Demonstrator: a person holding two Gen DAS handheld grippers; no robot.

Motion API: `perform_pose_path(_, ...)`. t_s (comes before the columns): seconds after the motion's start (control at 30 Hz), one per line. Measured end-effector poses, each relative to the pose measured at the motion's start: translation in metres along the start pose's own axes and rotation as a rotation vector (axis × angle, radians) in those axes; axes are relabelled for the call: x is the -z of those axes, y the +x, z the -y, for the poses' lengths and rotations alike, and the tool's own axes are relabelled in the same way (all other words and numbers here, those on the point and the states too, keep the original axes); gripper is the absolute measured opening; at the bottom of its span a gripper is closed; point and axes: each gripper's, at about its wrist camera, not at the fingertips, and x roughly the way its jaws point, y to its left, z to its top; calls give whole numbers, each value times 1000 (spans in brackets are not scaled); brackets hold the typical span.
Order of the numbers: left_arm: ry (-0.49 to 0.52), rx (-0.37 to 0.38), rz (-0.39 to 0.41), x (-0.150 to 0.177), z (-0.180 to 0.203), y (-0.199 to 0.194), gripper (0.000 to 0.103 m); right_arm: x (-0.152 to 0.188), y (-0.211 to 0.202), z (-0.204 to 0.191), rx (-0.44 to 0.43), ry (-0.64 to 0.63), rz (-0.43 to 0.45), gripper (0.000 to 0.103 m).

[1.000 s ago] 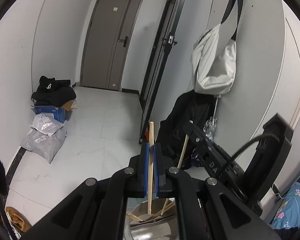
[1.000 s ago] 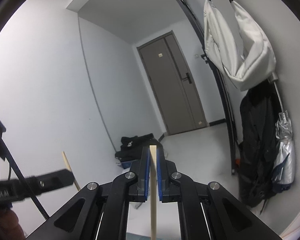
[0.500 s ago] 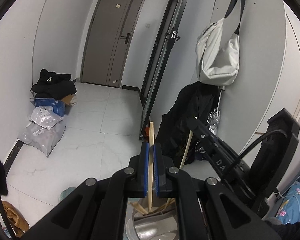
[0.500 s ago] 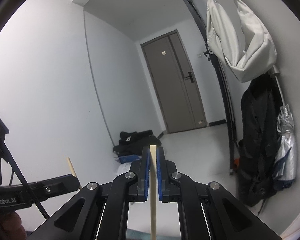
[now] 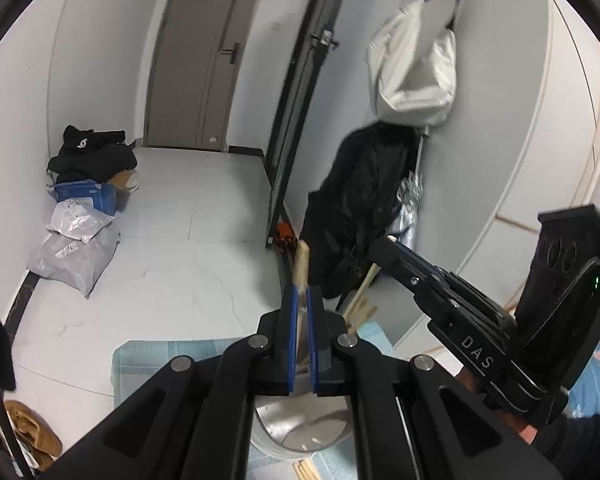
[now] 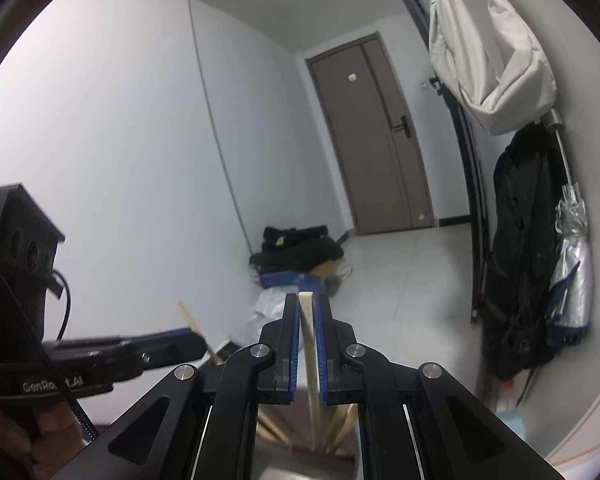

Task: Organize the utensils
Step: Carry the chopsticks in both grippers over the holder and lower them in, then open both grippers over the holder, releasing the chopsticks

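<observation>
Both claws clamp wooden chopsticks. Low in centre frame, the left gripper (image 5: 303, 306) pinches a chopstick (image 5: 301, 264) standing upright between its blue pads, above a steel cup (image 5: 300, 426) at the bottom edge. Likewise the right gripper (image 6: 307, 314) squeezes its own chopstick (image 6: 308, 332), more sticks fanning below it.

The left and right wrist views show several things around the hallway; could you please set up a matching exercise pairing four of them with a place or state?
Things:
1. white bag
2. blue box
3. chopstick
4. grey door

Places or states:
A. on the floor by the left wall
B. shut, at the far end
C. hanging on the right wall
D. between the right tongs' blue pads

Pairs: 1-C, 2-A, 3-D, 4-B
</observation>
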Motion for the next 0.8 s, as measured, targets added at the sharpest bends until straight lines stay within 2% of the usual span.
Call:
perform_pose_path(0.13,35,8,-45,7,6,4,1,8,0,-1,-38,-9,-59,10)
perform_pose_path(0.3,9,14,-89,14,0,2,1,18,3,-2,-67,-11,-139,12)
perform_pose_path(0.47,-16,-25,-73,17,-3,-13,1,30,8,-2,-81,-10,-239,12)
perform_pose_path(0.67,-49,-84,-46,20,-4,-27,2,35,2,-2,-60,-4,-257,13)
perform_pose_path(0.7,-59,-105,-45,21,-4,-30,2,34,-1,-2,-58,1,-257,16)
perform_pose_path(0.73,-64,-121,-44,22,-4,-31,2,33,-4,-3,-58,7,-256,26)
perform_pose_path(0.8,-81,-150,-41,23,-5,-34,2,30,-11,-3,-59,17,-245,37)
